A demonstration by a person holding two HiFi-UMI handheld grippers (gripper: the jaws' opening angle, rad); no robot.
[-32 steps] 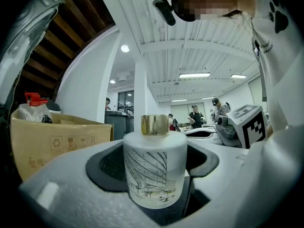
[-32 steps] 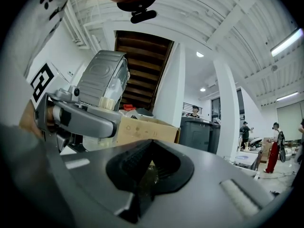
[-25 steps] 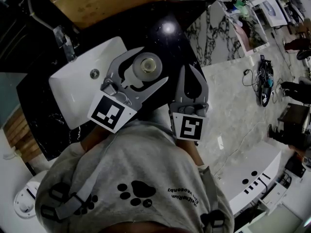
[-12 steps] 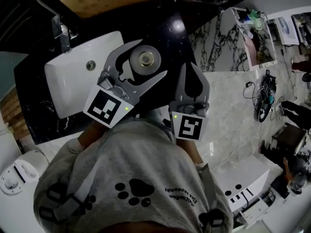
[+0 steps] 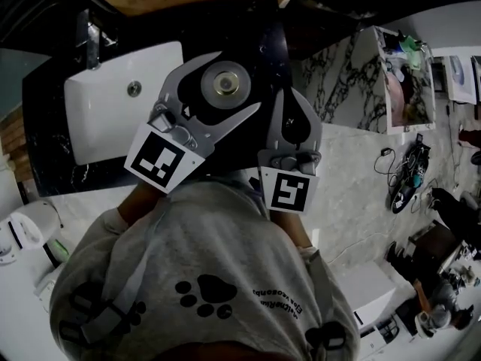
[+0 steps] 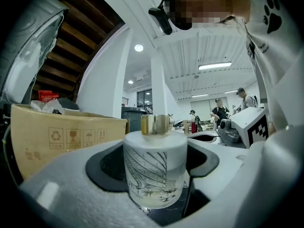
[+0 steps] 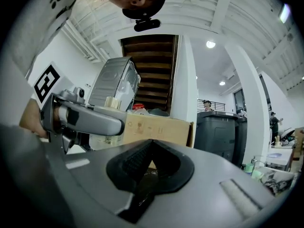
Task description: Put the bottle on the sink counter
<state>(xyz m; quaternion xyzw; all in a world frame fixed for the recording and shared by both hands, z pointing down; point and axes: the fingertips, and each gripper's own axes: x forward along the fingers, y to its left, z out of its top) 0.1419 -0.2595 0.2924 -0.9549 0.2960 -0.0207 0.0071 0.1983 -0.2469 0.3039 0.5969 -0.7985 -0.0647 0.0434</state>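
A round frosted bottle [image 5: 225, 86] with a gold cap and a line drawing on its side [image 6: 154, 167] sits between the jaws of my left gripper [image 5: 239, 81], which is shut on it. Seen from the head view, it hangs over the black sink counter [image 5: 252, 36], just right of the white basin [image 5: 98, 119]. My right gripper [image 5: 284, 95] is beside it on the right, also over the dark counter. Its pads meet with nothing between them [image 7: 151, 144].
A chrome faucet [image 5: 92, 40] stands at the back of the basin, and the drain [image 5: 134, 89] shows in it. A cardboard box [image 6: 66, 137] lies behind the counter. A white toilet [image 5: 19, 232] is at lower left, marble floor [image 5: 361, 171] at right.
The head view has swung, so the basin and faucet now sit farther left and higher. The left gripper, still holding the bottle, has drifted slightly right, off the basin's edge. The right gripper keeps its place.
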